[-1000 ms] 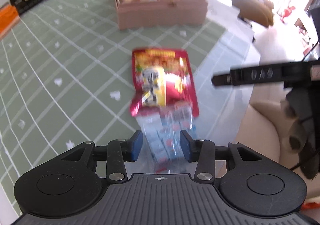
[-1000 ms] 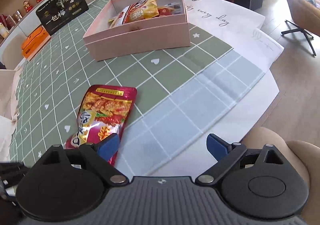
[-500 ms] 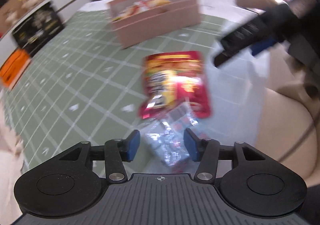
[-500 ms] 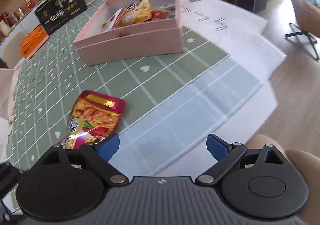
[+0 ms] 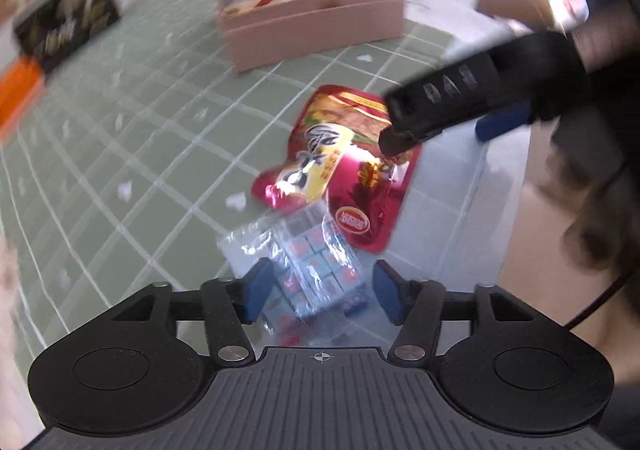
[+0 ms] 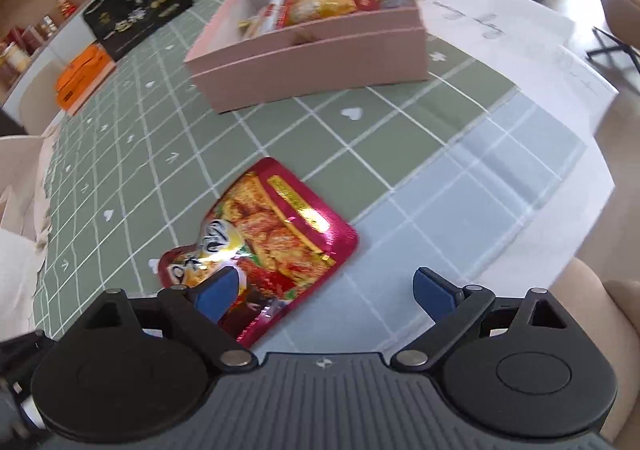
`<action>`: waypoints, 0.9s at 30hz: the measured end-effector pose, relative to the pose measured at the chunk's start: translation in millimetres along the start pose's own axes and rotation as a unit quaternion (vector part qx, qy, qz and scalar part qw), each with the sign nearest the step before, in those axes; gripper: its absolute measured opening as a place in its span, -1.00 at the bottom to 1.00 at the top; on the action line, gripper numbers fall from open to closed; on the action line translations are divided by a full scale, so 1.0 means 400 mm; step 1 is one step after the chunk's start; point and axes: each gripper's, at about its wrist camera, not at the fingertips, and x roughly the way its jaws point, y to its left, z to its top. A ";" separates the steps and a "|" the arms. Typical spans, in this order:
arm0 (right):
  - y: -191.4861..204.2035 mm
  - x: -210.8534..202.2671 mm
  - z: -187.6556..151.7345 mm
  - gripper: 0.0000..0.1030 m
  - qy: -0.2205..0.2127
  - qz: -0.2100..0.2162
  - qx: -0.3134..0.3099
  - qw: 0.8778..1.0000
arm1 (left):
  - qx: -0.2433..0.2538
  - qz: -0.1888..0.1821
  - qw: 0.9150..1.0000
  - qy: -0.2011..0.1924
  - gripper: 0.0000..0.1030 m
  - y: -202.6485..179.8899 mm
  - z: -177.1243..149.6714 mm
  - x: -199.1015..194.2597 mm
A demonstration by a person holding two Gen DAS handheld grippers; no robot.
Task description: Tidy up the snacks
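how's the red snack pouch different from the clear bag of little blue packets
The red pouch is opaque, glossy foil with printed food pictures; the clear bag is see-through, showing small blue-white packets inside. The red pouch lies near the open right gripper, partly between its fingers; the clear bag sits between the left gripper's fingers, which are not closed on it. The red pouch overlaps the clear bag's far end. Both lie on the checked tablecloth, outside the pink box.

Pink box (image 6: 320,61), red-and-yellow pouch (image 6: 276,238), green tablecloth (image 6: 280,129) gridded white, seemingly.
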 end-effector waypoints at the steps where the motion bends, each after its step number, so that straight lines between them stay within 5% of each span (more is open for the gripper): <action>1: -0.004 0.001 0.000 0.84 0.003 -0.003 0.004 1.000 | 0.010 0.003 1.000 -0.004 0.30 -0.003 -0.005 0.001; 15: 0.125 0.030 -0.014 0.88 0.030 0.010 0.029 0.999 | -0.098 0.019 0.995 -0.025 0.31 0.236 -0.055 -0.004; 27: 0.264 0.137 0.052 0.97 0.002 -0.099 -0.027 0.995 | -0.138 -0.021 0.989 -0.039 0.38 0.306 -0.047 0.018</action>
